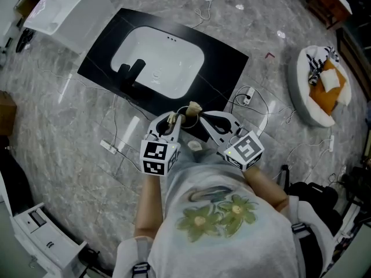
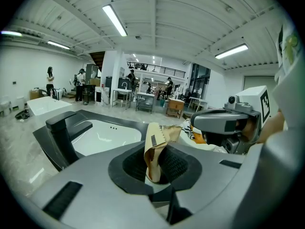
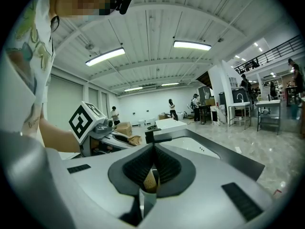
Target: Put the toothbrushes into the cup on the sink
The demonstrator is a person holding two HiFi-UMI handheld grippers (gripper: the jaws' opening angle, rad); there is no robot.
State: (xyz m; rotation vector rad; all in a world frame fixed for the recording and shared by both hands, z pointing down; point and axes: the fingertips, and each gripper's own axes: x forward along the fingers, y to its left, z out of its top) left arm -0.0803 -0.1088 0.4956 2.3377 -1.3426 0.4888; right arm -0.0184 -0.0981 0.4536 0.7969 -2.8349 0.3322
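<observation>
My left gripper [image 1: 172, 119] is shut on a tan paper wrapper [image 2: 155, 151], which stands up between its pads with a serrated top edge. My right gripper [image 1: 200, 113] is shut, and a tan piece of the wrapper [image 3: 150, 181] shows pinched between its pads. Both tips meet just in front of the person's chest, where a tan end [image 1: 194, 106] pokes out between them. A small white cup [image 1: 196, 146] sits below the grippers by the corner of the black countertop [image 1: 229, 54]. Beyond them lie the white sink [image 1: 159, 62] and black faucet [image 1: 132, 74]. No bare toothbrush shows.
The sink unit lies on a grey marble floor. Cables and a white plug [image 1: 247, 95] trail to its right. Two slim white items [image 1: 124, 135] lie on the floor at left. A white box [image 1: 66, 7] stands at far left, a round cushion [image 1: 324, 86] at right.
</observation>
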